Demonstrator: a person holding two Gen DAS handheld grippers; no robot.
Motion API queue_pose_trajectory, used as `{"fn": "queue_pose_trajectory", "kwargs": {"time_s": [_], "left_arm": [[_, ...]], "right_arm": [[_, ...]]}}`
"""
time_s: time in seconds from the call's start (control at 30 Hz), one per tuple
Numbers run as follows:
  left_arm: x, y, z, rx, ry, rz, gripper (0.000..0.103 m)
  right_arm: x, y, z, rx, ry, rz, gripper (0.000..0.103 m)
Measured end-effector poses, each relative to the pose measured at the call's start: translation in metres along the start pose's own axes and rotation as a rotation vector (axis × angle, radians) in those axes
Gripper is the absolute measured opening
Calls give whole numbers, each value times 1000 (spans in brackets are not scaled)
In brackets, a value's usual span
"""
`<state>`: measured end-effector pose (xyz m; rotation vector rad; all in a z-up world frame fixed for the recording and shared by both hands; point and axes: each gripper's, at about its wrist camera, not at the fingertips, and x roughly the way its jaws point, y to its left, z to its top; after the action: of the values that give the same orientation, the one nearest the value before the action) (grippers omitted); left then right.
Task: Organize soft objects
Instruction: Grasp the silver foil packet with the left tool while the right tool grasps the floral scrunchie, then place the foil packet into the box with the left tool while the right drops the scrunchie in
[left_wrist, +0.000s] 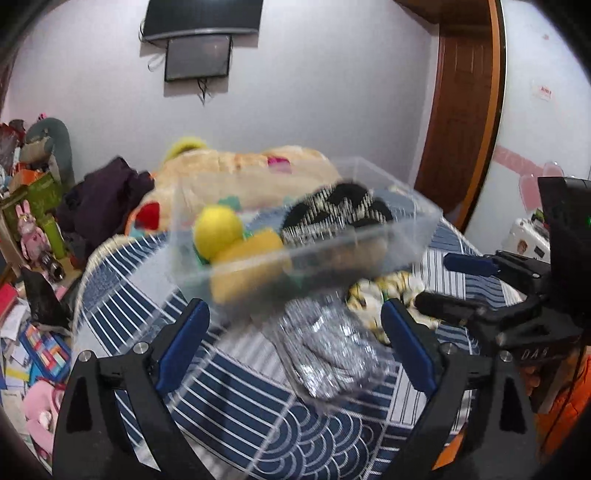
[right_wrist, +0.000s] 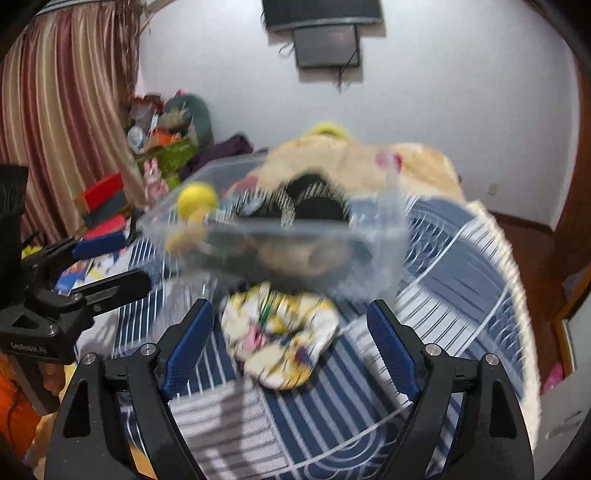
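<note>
Currently both the left hand-held gripper (left_wrist: 295, 339) and right hand-held gripper (right_wrist: 291, 343) gape apart, empty. Grey sock (left_wrist: 328, 354) and floral cloth (right_wrist: 280, 332) lie mid-bed, beside the clear bin (left_wrist: 406, 236); blurred, hasty grabs may snag the bedspread (left_wrist: 236, 424).

Wall monitor (left_wrist: 197, 57) (dark), striped curtain (right_wrist: 66, 110)

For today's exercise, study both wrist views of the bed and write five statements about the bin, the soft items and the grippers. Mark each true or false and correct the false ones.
1. The clear plastic bin holds a yellow ball. True.
2. The left gripper is clamped on the silver-grey item. False: its jaws are wide open.
3. The yellow-patterned cloth lies inside the bin. False: it lies on the bedspread.
4. The right gripper is open. True.
5. The bedspread is plain red. False: blue and white.
</note>
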<state>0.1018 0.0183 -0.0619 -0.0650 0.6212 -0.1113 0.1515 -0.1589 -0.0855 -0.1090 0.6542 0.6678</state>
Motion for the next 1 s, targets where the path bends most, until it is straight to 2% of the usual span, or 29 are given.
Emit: {"fn": "queue_pose_trajectory", "kwargs": {"time_s": [0.13,0.3,0.33,0.4,0.47,0.57,0.73,1.0], "left_arm": [[15,-2,-12,-33,56,-37,95],[30,1,-23,-63,105,-68,72],[31,1,-25,-68,110,-73,69],[34,1,-29,-79,122,-92,56],[36,1,-32,-86,129,-116,48],[30,-1,-35,-81,118,-133,37],[18,-2,-39,-73,106,-134,29],[-8,9,-34,-80,52,-117,27]], "right_arm": [[19,7,-11,-29,68,4,82],[28,13,-12,-52,77,-19,69],[28,13,-12,-56,75,-24,63],[27,12,-11,-59,69,-35,53],[26,10,-11,-54,65,-36,36],[23,9,-13,-48,65,-15,23],[19,14,-17,-47,61,11,15],[-1,26,-10,-65,-5,22,14]]}}
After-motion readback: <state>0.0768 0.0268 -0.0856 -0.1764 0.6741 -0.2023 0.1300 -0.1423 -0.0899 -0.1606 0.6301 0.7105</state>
